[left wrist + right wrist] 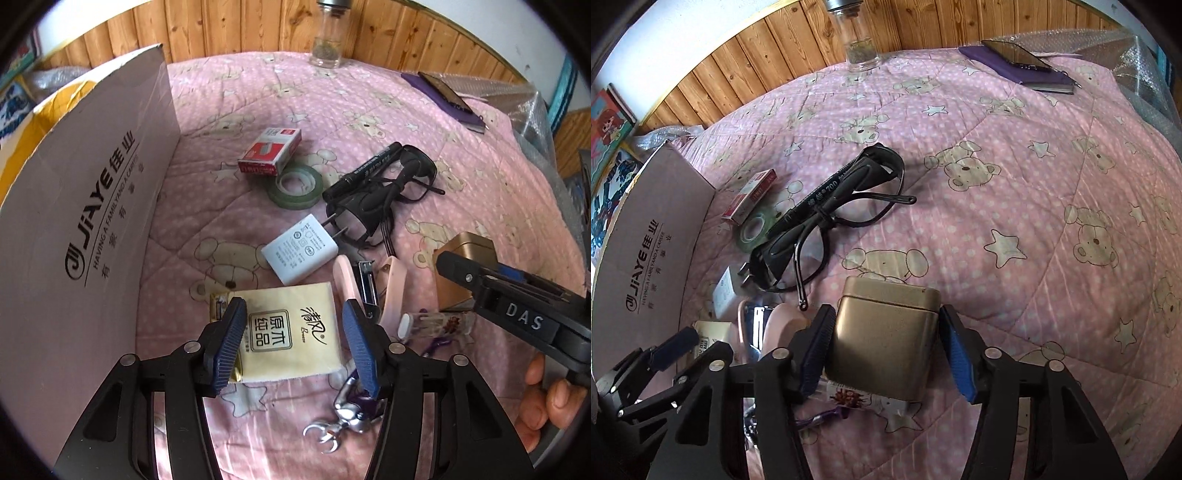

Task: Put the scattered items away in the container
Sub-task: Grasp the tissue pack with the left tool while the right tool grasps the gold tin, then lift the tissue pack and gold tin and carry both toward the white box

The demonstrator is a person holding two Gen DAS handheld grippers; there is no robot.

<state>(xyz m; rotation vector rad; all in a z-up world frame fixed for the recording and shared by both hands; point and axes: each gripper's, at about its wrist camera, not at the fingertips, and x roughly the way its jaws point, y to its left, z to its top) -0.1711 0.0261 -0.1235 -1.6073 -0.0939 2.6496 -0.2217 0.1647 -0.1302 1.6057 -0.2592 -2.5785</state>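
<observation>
My left gripper is open, its blue pads on either side of a yellow tissue packet lying on the pink quilt. My right gripper is open around a gold tin, pads close to its sides. The cardboard box stands at the left. Scattered between are a white charger, a pink stapler, a toothpick bottle, a metal keychain, a tape roll, a red staple box, and black glasses with a marker and a black plug.
A glass bottle stands at the far edge by the wooden wall. A purple notebook with a phone on it lies at the far right, next to bubble wrap. A person's hand holds the right gripper.
</observation>
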